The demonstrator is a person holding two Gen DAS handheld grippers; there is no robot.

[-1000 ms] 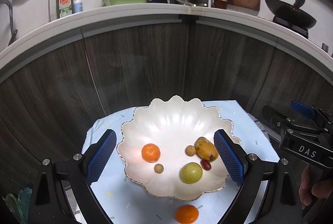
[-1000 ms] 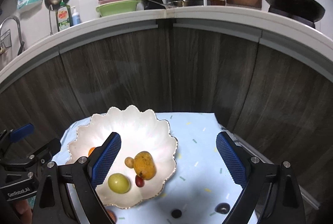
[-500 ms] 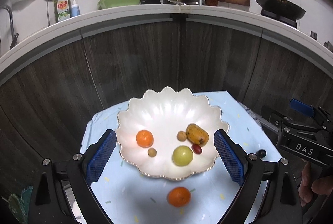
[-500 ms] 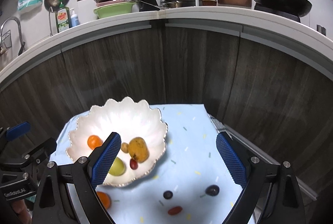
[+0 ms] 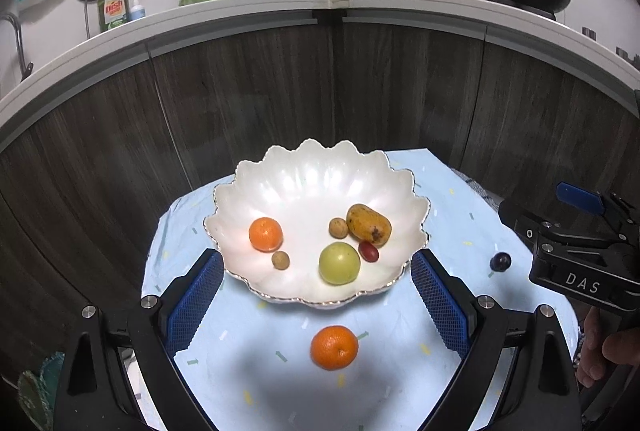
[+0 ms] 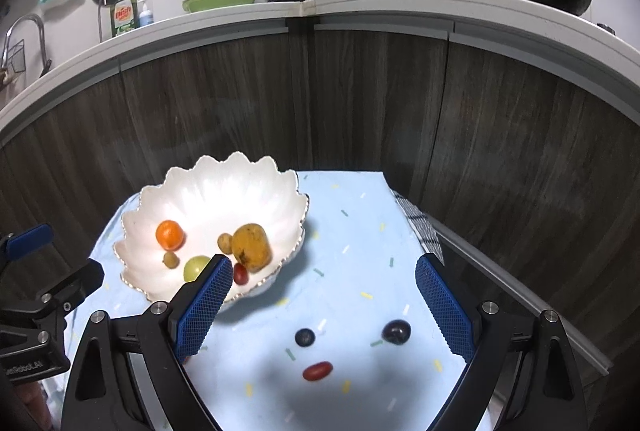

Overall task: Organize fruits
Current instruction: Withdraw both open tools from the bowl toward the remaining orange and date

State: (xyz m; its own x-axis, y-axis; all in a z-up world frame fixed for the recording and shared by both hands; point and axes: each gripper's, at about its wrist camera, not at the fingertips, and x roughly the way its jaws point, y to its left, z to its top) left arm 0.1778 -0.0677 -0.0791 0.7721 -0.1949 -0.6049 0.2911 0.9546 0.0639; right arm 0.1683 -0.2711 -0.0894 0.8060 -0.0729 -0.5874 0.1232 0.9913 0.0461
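Blue cloth [image 5: 448, 215] — bowl [image 5: 320, 167], six fruits; four loose outside.

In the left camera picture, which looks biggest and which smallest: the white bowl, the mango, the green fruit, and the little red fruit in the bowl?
1. White bowl: biggest by far.
2. Mango and green fruit: look about alike, so no ranking.
3. Little red fruit: smallest.

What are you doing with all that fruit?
A person holds two grippers, both open and empty, over a blue cloth. The white bowl already has an orange, a mango, a green fruit and some small ones. Another orange lies in front of the left gripper; the right gripper faces two dark fruits and a red one.
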